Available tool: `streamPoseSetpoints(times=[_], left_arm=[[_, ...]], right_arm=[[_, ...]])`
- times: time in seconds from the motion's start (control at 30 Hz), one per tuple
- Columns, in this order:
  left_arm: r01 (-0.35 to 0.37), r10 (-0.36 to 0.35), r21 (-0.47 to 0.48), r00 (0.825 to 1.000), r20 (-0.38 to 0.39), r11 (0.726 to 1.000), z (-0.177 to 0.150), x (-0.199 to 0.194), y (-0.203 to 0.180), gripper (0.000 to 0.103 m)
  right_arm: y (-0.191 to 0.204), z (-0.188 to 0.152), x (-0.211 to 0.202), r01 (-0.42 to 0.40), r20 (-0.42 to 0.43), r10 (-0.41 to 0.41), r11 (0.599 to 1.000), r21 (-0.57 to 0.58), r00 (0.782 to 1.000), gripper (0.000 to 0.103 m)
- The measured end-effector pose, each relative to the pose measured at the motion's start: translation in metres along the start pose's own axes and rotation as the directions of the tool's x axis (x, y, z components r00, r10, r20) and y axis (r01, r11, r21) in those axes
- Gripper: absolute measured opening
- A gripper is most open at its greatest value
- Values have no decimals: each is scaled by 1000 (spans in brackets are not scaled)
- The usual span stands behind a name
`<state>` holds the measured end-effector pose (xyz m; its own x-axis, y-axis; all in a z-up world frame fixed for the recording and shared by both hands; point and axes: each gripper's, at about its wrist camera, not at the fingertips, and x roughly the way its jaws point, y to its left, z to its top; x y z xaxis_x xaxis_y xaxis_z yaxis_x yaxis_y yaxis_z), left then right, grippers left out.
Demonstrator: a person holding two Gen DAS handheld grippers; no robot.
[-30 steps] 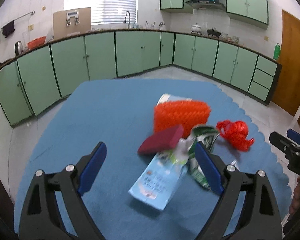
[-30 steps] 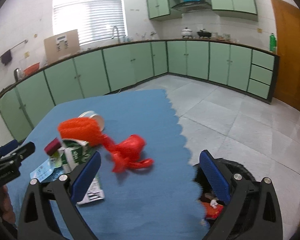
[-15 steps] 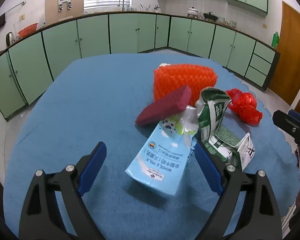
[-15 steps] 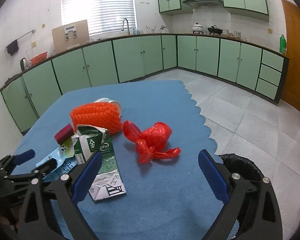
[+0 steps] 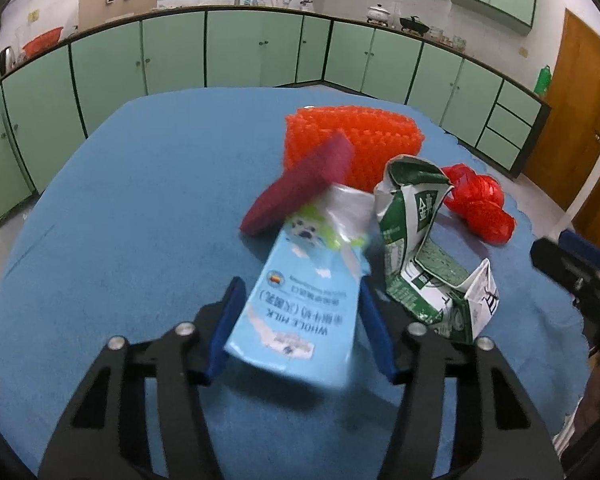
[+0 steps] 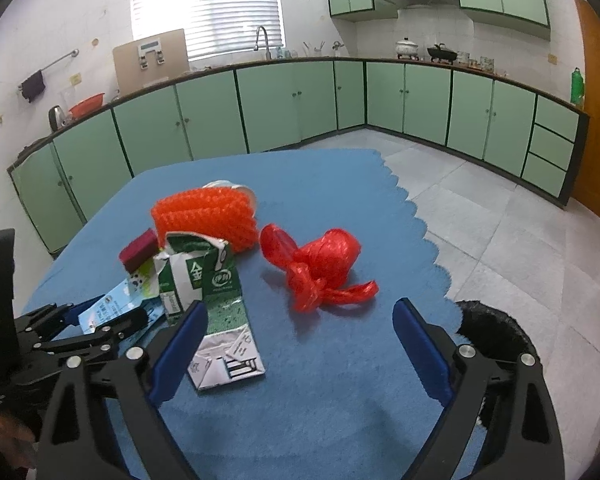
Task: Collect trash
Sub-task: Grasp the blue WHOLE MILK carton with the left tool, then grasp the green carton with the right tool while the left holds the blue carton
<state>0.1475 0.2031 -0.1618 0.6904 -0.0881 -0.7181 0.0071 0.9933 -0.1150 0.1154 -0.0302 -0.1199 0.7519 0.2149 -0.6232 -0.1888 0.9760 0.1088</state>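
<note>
So far only the blue milk carton (image 5: pixel 300 304) is being collected, the left hand-held gripper (image 5: pixel 300 320) having just closed onto it, while the green carton (image 6: pixel 204 280), red bag (image 6: pixel 324 268) and orange mesh (image 6: pixel 204 216) lie on the worktop (image 6: pixel 340 380) before the wide-open right hand-held gripper (image 6: pixel 296 344).

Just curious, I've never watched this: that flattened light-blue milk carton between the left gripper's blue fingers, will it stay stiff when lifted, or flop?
The flattened light-blue milk carton probably bends somewhat: it looks empty, with a crumpled torn top. Likely light, so the left gripper, whose jaws have just been closing on its sides, may squash it further.
</note>
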Motion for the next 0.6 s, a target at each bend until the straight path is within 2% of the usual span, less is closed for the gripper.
streamPoseSetpoints(times=[0.3, 0.6], left_arm=[[-47, 47, -8, 999, 11, 999, -3, -13, 19, 46], [-22, 22, -14, 1000, -12, 1000, -4, -10, 25, 46]], right_arm=[[27, -14, 11, -83, -55, 80, 996, -43, 995, 87], [47, -23, 37, -72, -129, 58, 992, -104, 990, 87]])
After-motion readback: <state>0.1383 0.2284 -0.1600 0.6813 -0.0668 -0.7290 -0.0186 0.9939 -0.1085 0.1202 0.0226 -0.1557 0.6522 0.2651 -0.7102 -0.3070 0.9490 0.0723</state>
